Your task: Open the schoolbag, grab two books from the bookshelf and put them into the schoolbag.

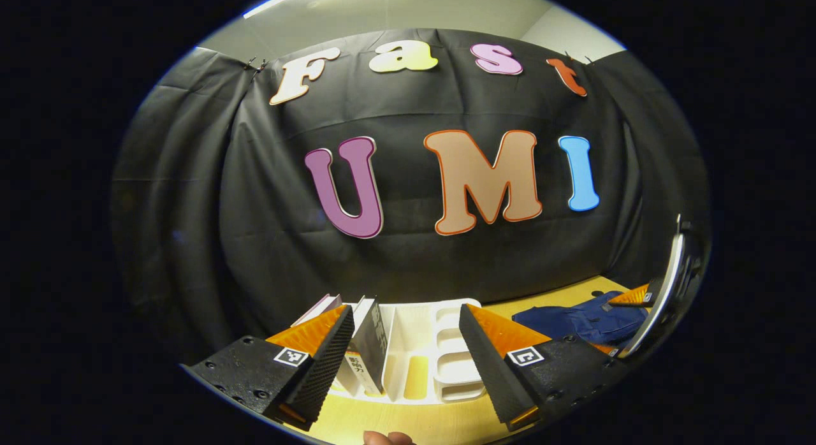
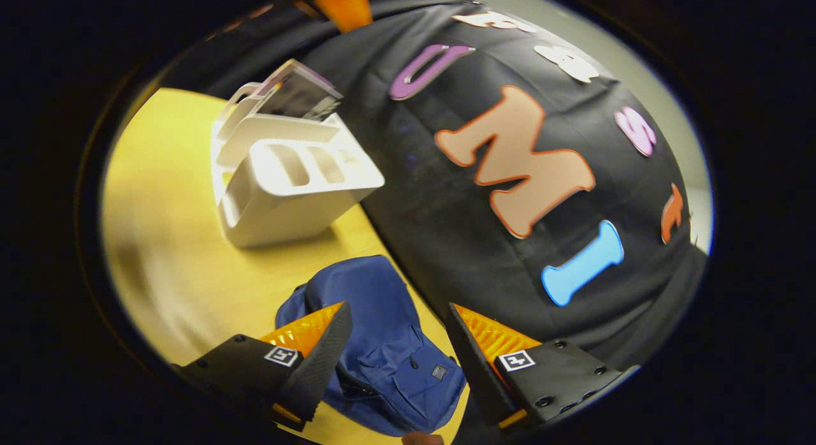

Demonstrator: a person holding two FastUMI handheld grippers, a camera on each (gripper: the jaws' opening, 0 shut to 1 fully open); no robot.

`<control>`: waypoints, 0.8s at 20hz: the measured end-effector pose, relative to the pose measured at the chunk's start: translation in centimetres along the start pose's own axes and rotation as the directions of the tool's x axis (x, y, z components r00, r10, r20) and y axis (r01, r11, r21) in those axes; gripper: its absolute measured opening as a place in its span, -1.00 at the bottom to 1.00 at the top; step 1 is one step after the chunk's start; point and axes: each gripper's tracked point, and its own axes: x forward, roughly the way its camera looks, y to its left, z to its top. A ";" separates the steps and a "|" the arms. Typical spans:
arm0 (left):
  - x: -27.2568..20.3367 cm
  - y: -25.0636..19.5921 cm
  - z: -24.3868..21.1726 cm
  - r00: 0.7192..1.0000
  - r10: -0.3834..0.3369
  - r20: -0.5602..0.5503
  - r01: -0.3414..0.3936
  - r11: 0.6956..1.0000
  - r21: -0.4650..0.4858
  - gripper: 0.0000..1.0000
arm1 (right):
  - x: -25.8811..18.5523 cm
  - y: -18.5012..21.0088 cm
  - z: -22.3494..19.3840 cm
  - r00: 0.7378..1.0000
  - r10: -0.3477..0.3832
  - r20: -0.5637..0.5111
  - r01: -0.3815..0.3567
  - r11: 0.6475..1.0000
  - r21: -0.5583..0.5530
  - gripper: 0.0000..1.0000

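A yellow wooden bench (image 2: 172, 254) stands before a black cloth wall. On it sits a white plastic bookshelf (image 2: 287, 190) with books (image 1: 370, 343) standing in it, and just beside it lies a blue cloth schoolbag (image 2: 382, 343). The left tool (image 1: 408, 349) is open and empty, facing the books. The right tool (image 2: 398, 349) is open above the schoolbag. Opening the bag looks like the step now; the right tool needs to reach down for it.

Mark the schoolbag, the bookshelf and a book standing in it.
schoolbag (image 2: 382, 343): right gripper view, on its blue front panel.
bookshelf (image 2: 287, 206): right gripper view, on its white side wall.
book (image 1: 370, 352): left gripper view, on its dark cover.
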 end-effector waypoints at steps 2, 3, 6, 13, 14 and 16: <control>-0.2 0.6 -0.1 1.000 0.010 -0.005 -0.010 1.000 -0.005 0.94 | 1.8 2.9 -1.9 0.996 0.079 -0.038 -0.083 0.992 -0.095 0.73; -0.3 0.9 -0.2 1.000 0.018 -0.005 -0.018 1.000 -0.008 0.93 | 2.9 4.5 -3.0 0.991 0.117 -0.062 -0.124 0.985 -0.118 0.75; -0.6 1.9 -0.6 0.999 0.046 -0.024 -0.046 0.999 0.000 0.94 | 6.0 5.8 -5.5 0.979 0.159 -0.124 -0.178 0.970 -0.164 0.75; -1.7 4.9 -1.5 0.990 0.128 -0.055 -0.128 0.992 -0.010 0.96 | 9.0 6.4 -5.8 0.978 0.151 -0.142 -0.188 0.932 -0.310 0.73; -1.7 5.1 -1.5 0.989 0.137 -0.055 -0.138 0.990 -0.010 0.96 | 9.1 5.6 -5.2 0.982 0.135 -0.130 -0.172 0.927 -0.333 0.67; -1.7 5.4 -1.6 0.988 0.145 -0.060 -0.146 0.989 -0.016 0.96 | 9.4 5.1 -5.2 0.983 0.129 -0.128 -0.165 0.929 -0.331 0.82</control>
